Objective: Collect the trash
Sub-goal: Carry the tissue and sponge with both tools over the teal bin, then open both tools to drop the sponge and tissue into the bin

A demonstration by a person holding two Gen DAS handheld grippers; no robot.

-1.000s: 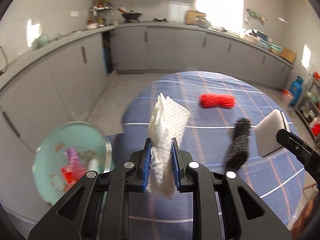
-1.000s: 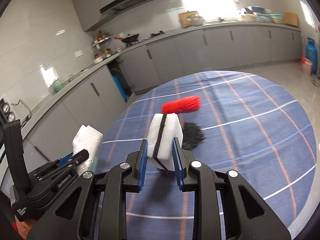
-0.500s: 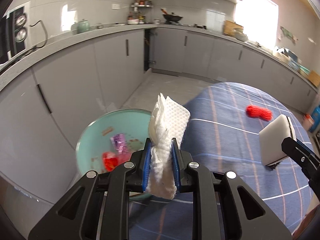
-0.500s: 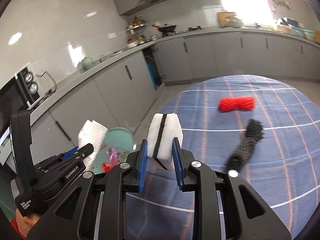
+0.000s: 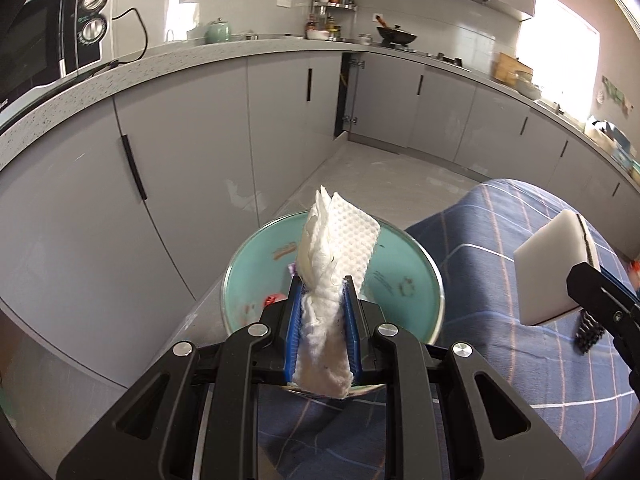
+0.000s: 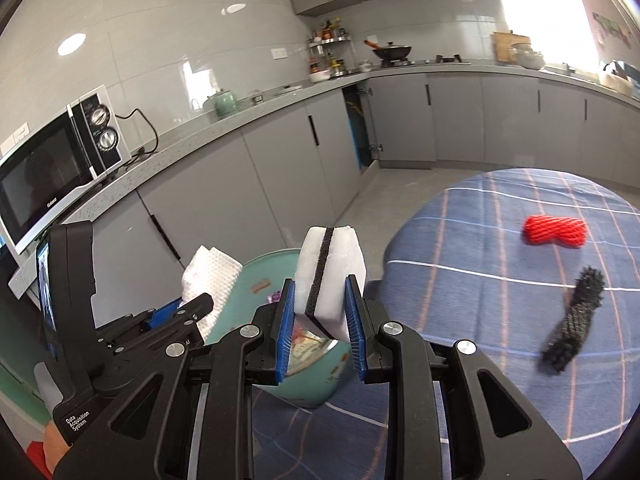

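Note:
My left gripper [image 5: 322, 292] is shut on a crumpled white paper towel [image 5: 334, 248], which hangs right over the round teal trash bin [image 5: 404, 280] beside the table. Some scraps lie in the bin's bottom. My right gripper [image 6: 319, 296] is shut on a white sponge with a black middle layer [image 6: 328, 276], held above the bin's near rim [image 6: 316, 396]. In the left wrist view that sponge [image 5: 556, 264] shows at the right edge. The left gripper with the towel [image 6: 210, 280] shows at the left of the right wrist view.
A round table under a blue checked cloth [image 6: 500, 280] fills the right side. On it lie a red mesh bundle [image 6: 554, 231] and a black mesh bundle [image 6: 572, 320]. Grey kitchen cabinets [image 5: 200, 152] and a microwave [image 6: 52, 168] line the wall behind the bin.
Both grippers have swung left from over the table to over the teal bin, each still gripping its item. The bin has come from the left edge to the middle of the left wrist view.

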